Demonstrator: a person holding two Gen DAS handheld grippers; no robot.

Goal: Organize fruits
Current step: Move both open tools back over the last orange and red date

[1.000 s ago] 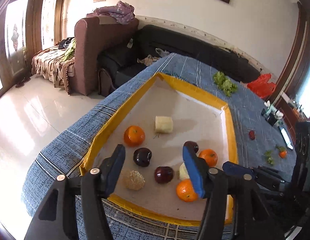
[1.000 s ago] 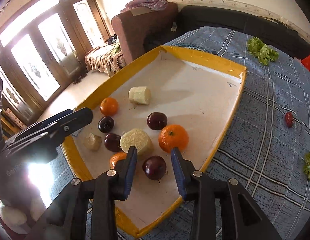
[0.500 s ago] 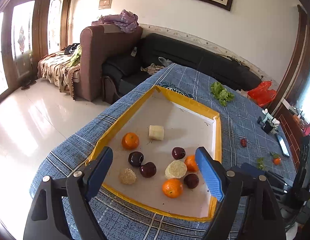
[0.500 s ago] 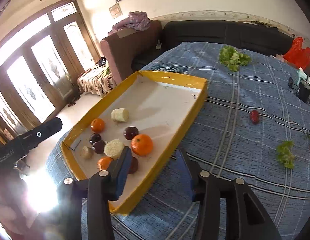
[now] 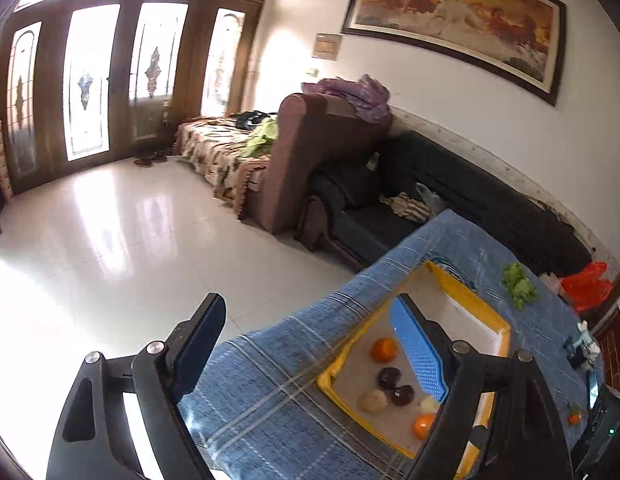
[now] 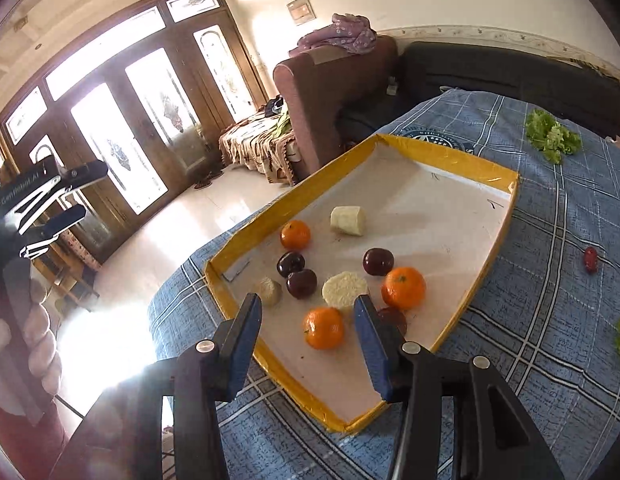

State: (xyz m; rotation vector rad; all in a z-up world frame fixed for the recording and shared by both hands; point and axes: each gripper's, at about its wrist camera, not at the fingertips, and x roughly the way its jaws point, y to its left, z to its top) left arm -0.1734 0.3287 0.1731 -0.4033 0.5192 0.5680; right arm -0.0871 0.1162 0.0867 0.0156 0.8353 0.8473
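A sunlit living room with tall glazed wooden doors, a brown armchair and a black sofa lies behind a surface draped in blue checked cloth. On it sits a shallow yellow-rimmed cardboard tray with a pale, matte floor, and the fruit is gathered at its near end: three glossy, dimpled orange mandarins, several smooth dark-red plums, and pale, rough-cut chunks of something cream-coloured. A small red fruit and green leafy lettuce lie out on the cloth, well apart from the tray.

The right gripper hovers low over the tray's near corner, its blue-padded fingers spread with nothing between them, roughly framing the nearest mandarin. The left gripper is held high and off to the side, fingers wide apart and empty, aimed mostly at the floor.

This looks like a pause between picks. The next move probably calls for lowering the right fingers around one round, slippery fruit and closing gently so it does not roll.
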